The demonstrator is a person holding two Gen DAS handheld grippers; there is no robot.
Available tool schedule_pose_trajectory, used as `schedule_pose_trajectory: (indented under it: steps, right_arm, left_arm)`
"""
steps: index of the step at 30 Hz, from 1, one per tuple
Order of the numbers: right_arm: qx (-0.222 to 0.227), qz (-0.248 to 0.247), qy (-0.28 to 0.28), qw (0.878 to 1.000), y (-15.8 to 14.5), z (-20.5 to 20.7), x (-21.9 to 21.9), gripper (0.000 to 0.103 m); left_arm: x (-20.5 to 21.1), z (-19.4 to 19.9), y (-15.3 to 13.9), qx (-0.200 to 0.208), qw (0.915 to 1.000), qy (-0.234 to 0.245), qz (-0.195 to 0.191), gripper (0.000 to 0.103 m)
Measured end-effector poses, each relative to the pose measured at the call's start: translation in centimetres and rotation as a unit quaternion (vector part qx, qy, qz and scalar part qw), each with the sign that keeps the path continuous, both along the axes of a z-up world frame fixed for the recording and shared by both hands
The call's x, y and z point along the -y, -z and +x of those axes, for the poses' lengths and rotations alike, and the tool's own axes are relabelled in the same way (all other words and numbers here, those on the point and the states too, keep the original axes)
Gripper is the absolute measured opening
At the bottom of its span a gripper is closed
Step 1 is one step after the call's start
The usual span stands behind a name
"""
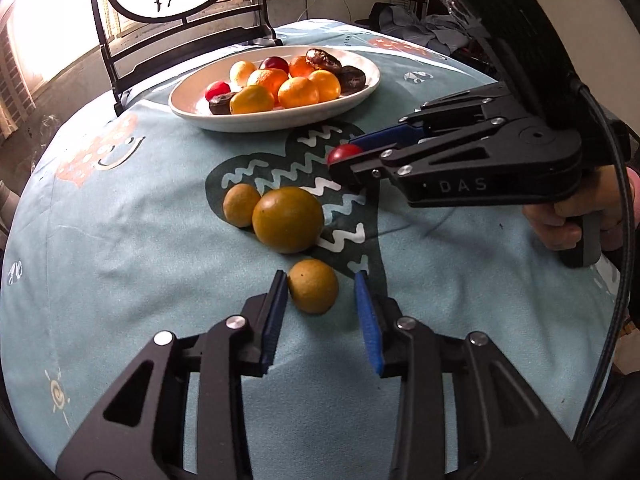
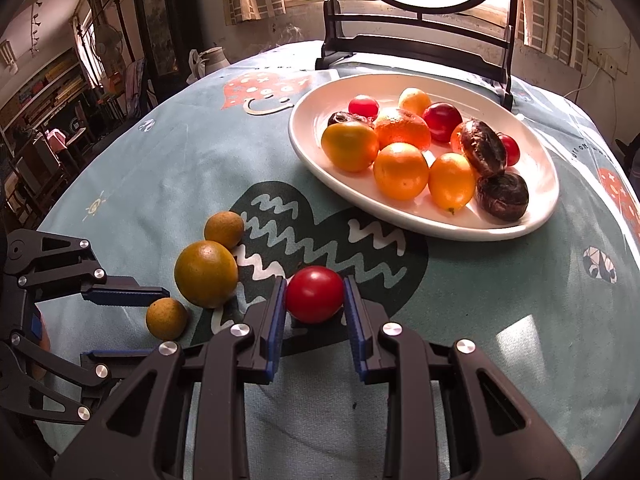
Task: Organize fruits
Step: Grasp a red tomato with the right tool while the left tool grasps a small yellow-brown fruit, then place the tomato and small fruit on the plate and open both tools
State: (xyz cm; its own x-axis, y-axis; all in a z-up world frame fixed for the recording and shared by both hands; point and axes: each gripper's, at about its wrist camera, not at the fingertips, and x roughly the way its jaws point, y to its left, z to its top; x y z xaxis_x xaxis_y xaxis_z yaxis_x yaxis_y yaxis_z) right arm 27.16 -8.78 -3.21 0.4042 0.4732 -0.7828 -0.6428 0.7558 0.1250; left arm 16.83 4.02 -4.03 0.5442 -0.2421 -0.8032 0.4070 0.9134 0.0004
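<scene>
Right wrist view: two grippers among loose fruit before the white plate [image 2: 304,152].
Far left of the plate, the left gripper [image 2: 132,322] brackets a small brown fruit [image 2: 166,318], jaws not touching it. Nearer the plate, the right gripper [image 2: 314,300] pinches a red tomato [image 2: 314,294] on the tablecloth [image 2: 480,300].
</scene>
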Motion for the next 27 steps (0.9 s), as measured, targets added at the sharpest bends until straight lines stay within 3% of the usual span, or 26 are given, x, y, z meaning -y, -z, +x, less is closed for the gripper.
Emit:
schedule_pose_trajectory:
  steps: [4,9,14,21,24,27]
  right_arm:
    - [0.000,0.000,0.000,1.000,0.0,0.0,0.0,0.029]
    - [0.003,0.012,-0.005,1.000,-0.6,-0.1,0.5,0.029]
    - [-0.002,0.078,-0.003,0.997,-2.4,0.3,2.0,0.029]
    - [0.011,0.158,0.046,0.986,-4.4,3.0,4.3,0.029]
    - [0.025,0.182,0.081,0.980,-5.0,4.7,5.1,0.029]
    - [0.058,0.189,0.128,0.972,-5.4,7.0,5.7,0.029]
  left_arm:
    - [-0.4,0.5,0.3,-0.012,0.9999,-0.009,-0.005,0.032]
    - [0.5,0.1,0.3,0.003,0.9998,-0.005,0.021,0.026]
    - [1.0,0.1,-0.7,0.015,0.9995,0.007,0.026,0.026]
    - [2.1,1.9,-4.8,0.066,0.9969,0.031,0.030,0.026]
    - [2.0,4.6,-6.5,0.088,0.9957,0.010,0.025,0.026]
    - [1.4,9.0,-7.7,0.105,0.9933,-0.044,0.017,0.026]
